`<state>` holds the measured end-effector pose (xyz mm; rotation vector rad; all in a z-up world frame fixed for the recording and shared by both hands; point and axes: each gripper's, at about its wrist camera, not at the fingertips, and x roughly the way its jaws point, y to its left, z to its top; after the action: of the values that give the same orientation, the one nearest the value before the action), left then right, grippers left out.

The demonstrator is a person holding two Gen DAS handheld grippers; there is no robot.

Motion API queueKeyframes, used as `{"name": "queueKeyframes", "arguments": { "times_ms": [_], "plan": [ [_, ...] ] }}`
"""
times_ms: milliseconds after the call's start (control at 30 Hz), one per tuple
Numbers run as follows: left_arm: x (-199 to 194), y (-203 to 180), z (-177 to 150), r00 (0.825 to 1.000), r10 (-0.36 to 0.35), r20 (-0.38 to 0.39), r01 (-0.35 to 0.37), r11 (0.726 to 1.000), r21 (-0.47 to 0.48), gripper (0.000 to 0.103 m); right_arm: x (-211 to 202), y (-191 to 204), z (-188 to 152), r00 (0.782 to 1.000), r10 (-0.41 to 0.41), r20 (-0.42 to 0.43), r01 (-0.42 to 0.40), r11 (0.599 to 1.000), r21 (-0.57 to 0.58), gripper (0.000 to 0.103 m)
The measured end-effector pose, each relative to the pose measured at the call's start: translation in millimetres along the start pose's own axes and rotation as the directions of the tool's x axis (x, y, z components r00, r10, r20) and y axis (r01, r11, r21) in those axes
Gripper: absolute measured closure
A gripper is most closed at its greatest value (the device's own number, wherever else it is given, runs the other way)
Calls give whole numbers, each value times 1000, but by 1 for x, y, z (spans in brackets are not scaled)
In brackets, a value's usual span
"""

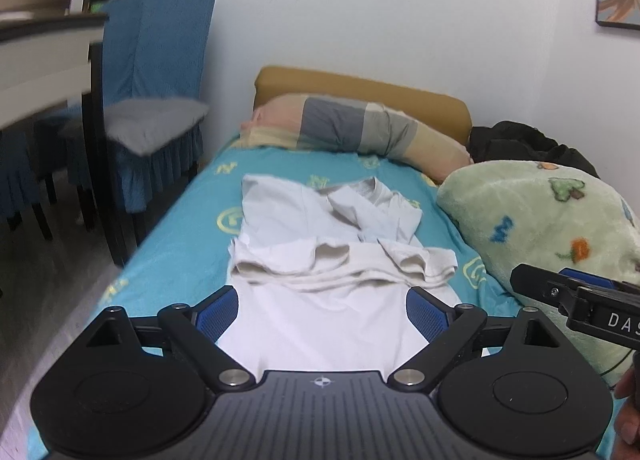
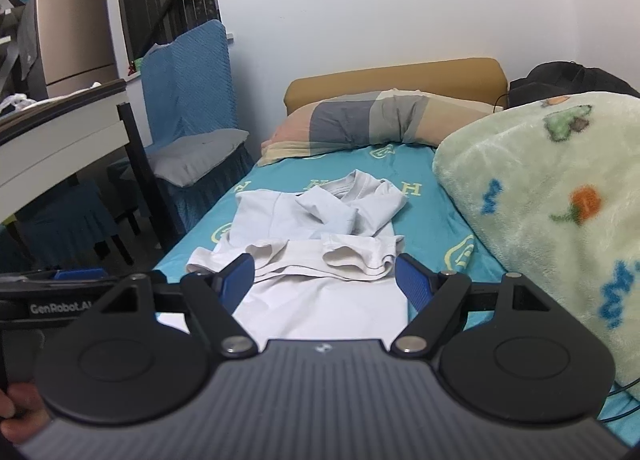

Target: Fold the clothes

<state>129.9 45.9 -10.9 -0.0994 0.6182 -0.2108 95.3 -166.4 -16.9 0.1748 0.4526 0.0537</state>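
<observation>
A white T-shirt (image 1: pixel 320 236) lies on the turquoise bed sheet (image 1: pixel 188 227), collar at the far end, both sleeves folded in over the chest and the lower part doubled up toward the middle. It also shows in the right wrist view (image 2: pixel 320 244). My left gripper (image 1: pixel 322 300) is open and empty, held above the near part of the shirt. My right gripper (image 2: pixel 326 272) is open and empty, also above the near part; its body shows at the right edge of the left wrist view (image 1: pixel 576 296).
A green fleece blanket (image 2: pixel 540 219) is piled along the bed's right side. A striped pillow (image 2: pixel 368 119) lies against the tan headboard (image 2: pixel 400 75). A dark garment (image 1: pixel 520 143) sits at the far right. Blue-covered chairs (image 1: pixel 160 99) and a table (image 1: pixel 44 55) stand left of the bed.
</observation>
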Motion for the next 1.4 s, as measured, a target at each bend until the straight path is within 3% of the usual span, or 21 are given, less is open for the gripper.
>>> {"name": "queueKeyframes", "arguments": {
  "times_ms": [133, 233, 300, 367, 467, 567, 667, 700, 767, 800, 833, 867, 900, 967, 1167, 1267, 1400],
  "plan": [
    [18, 18, -4, 990, -53, -127, 37, 992, -124, 10, 8, -7, -4, 998, -11, -54, 13, 999, 46, 24],
    [36, 38, -13, 967, -105, -232, 40, 962, -269, 10, 25, -27, -16, 985, 48, -168, -9, 974, 227, 24],
    [51, 53, -23, 939, -165, -302, 35, 919, -393, 10, 38, -45, -28, 962, 119, -247, -14, 921, 390, 24],
    [66, 68, -33, 901, -244, -360, 26, 856, -516, 11, 47, -57, -42, 944, 136, -302, 35, 866, 499, 24],
    [82, 86, -45, 873, -321, -368, 3, 757, -654, 11, 51, -68, -58, 933, 155, -324, 71, 804, 591, 23],
    [96, 98, -54, 869, -336, -363, -31, 696, -718, 13, 57, -76, -70, 928, 206, -309, 67, 724, 686, 23],
    [104, 107, -57, 889, -326, -320, -37, 647, -762, 18, 71, -88, -83, 916, 260, -305, 84, 620, 780, 24],
    [105, 111, -57, 900, -304, -313, -49, 643, -764, 22, 76, -91, -85, 916, 258, -307, 95, 605, 791, 32],
    [108, 118, -57, 911, -273, -309, -71, 635, -769, 42, 83, -94, -87, 922, 241, -302, 104, 598, 795, 39],
    [110, 122, -58, 914, -262, -310, -81, 631, -772, 46, 86, -95, -86, 927, 231, -296, 105, 599, 794, 48],
    [112, 126, -57, 916, -252, -313, -89, 631, -771, 56, 88, -97, -84, 928, 218, -302, 115, 602, 790, 65],
    [113, 126, -54, 914, -244, -325, -91, 656, -749, 73, 91, -98, -82, 929, 206, -307, 125, 606, 786, 75],
    [113, 125, -52, 913, -233, -334, -94, 678, -729, 80, 93, -99, -80, 931, 199, -308, 129, 608, 783, 87],
    [110, 126, -49, 919, -240, -313, -71, 681, -729, 95, 94, -102, -76, 934, 208, -289, 107, 610, 785, 92],
    [70, 101, -7, 963, -240, -123, 99, 741, -665, 98, 67, -98, -38, 968, 219, -123, -57, 668, 742, 94],
    [41, 95, 8, 963, -268, -37, 183, 746, -641, 99, 43, -92, -16, 975, 215, -52, -121, 716, 688, 94],
    [-9, 84, 12, 958, -286, 1, 233, 777, -585, 99, -1, -83, -5, 975, 223, -4, -166, 736, 656, 94]
  ]
}}
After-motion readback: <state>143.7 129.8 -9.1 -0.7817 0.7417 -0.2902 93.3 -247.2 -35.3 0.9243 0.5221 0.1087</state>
